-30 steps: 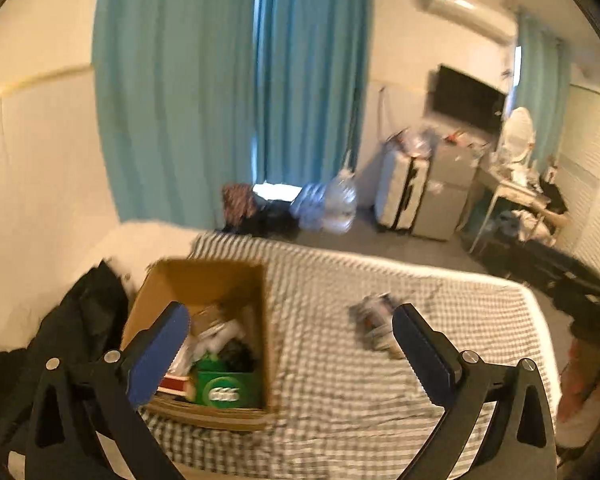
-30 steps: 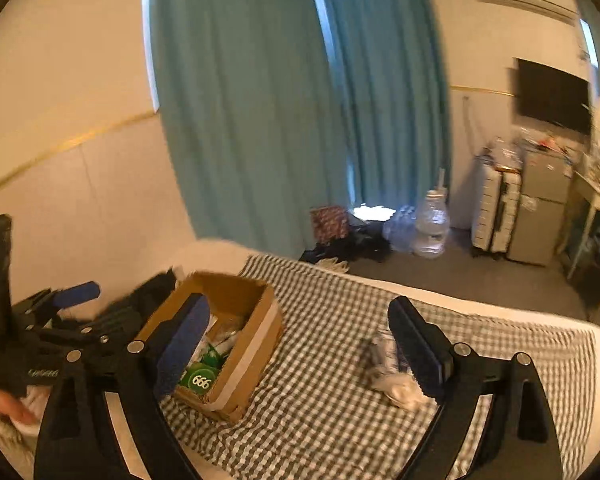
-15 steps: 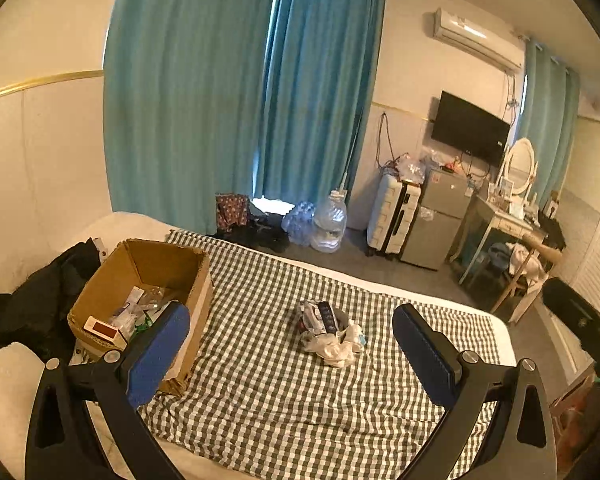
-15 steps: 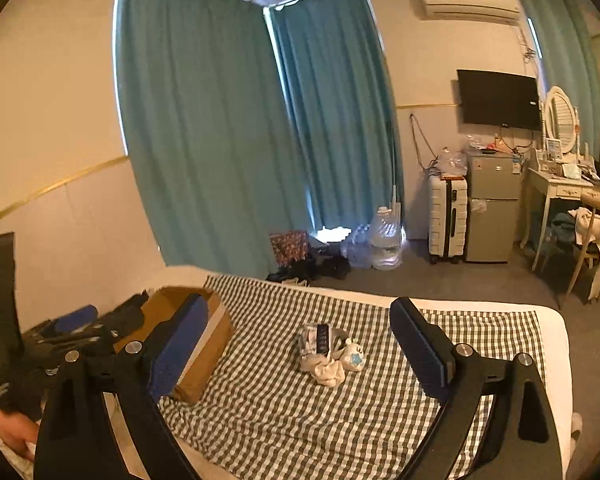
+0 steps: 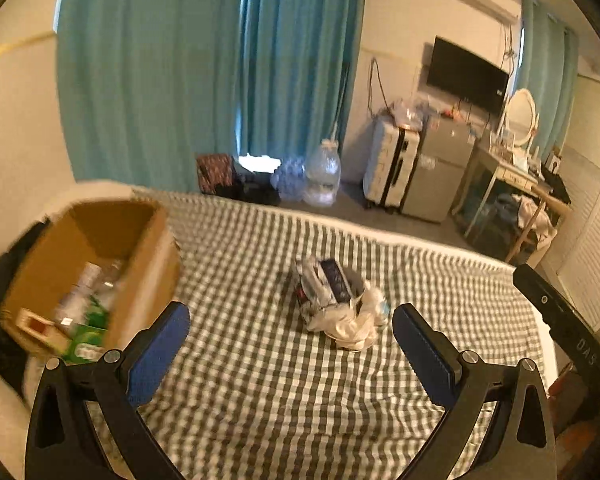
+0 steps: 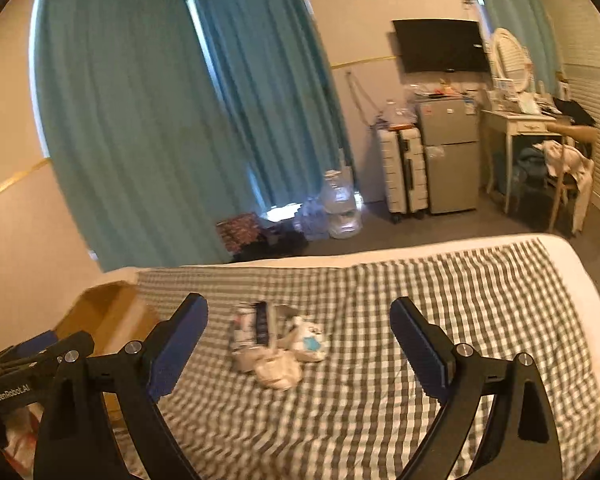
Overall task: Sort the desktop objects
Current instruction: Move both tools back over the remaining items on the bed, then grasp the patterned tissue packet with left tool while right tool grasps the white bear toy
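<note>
Small pile (image 5: 340,304) mid-frame on the checked bed (image 5: 260,392), box (image 5: 88,272) at left. Both grippers, left (image 5: 291,344) and right (image 6: 298,336), spread, empty. Probably light, soft, crinkly wrappers; best pinched at the stiffer dark packet (image 5: 334,278).

Both wide-open grippers dipped lower, closer to the small heap of crumpled white packets (image 5: 340,304) on the checked bedspread.
</note>
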`<state>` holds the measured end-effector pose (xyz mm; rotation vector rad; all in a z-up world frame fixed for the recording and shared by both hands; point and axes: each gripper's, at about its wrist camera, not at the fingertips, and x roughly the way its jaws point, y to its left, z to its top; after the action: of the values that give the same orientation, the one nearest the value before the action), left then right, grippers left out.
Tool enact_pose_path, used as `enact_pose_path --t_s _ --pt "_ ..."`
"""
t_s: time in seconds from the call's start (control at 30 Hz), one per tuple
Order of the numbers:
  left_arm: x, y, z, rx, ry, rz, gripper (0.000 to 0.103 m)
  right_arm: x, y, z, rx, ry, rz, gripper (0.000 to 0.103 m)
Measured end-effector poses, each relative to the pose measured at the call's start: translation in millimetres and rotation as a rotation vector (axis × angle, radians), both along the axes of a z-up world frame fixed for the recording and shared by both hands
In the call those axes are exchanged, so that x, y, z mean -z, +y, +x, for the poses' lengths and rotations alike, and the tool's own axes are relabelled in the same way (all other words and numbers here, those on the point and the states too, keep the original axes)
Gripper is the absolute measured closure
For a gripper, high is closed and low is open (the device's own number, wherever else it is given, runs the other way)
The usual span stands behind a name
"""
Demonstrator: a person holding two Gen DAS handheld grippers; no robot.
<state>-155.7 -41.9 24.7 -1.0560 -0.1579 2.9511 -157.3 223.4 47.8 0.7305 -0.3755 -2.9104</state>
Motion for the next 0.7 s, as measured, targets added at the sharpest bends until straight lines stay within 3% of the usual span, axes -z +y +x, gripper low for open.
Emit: enact_pose_path --t_s 0.07,0.2,0.3,0.4,0.53,0.7 --pt "28.5 6.9 -23.3 -0.004 -0.015 0.003 0.0 32.7 2.1 -20.0 0.005 -0.025 -0.003 0.01" --pt "77.7 24.2 -69.0 0.024 -0.043 0.031 0.0 72.6 0.7 -60.5 -0.059 -0.095 0.063 0.02" --pt "108.2 35.4 -101.4 0.04 -0.069 0.056 0.0 96.2 6.1 -79.6 -0.038 -0.124 0.073 0.023" --pt "129.9 44.9 -129.1 0.043 -0.089 0.043 0.0 118.9 13.0 -97.2 -0.037 -0.166 0.021 0.024" --pt "153.3 49.2 -160.3 0.05 -0.125 0.066 0.0 142.8 7.5 -115.6 -0.069 -0.204 0.067 0.029" --pt "173.9 38.9 -185.6 0.015 -0.16 0.069 0.0 158.7 5.7 -134.4 -0.098 -0.23 -0.02 0.029"
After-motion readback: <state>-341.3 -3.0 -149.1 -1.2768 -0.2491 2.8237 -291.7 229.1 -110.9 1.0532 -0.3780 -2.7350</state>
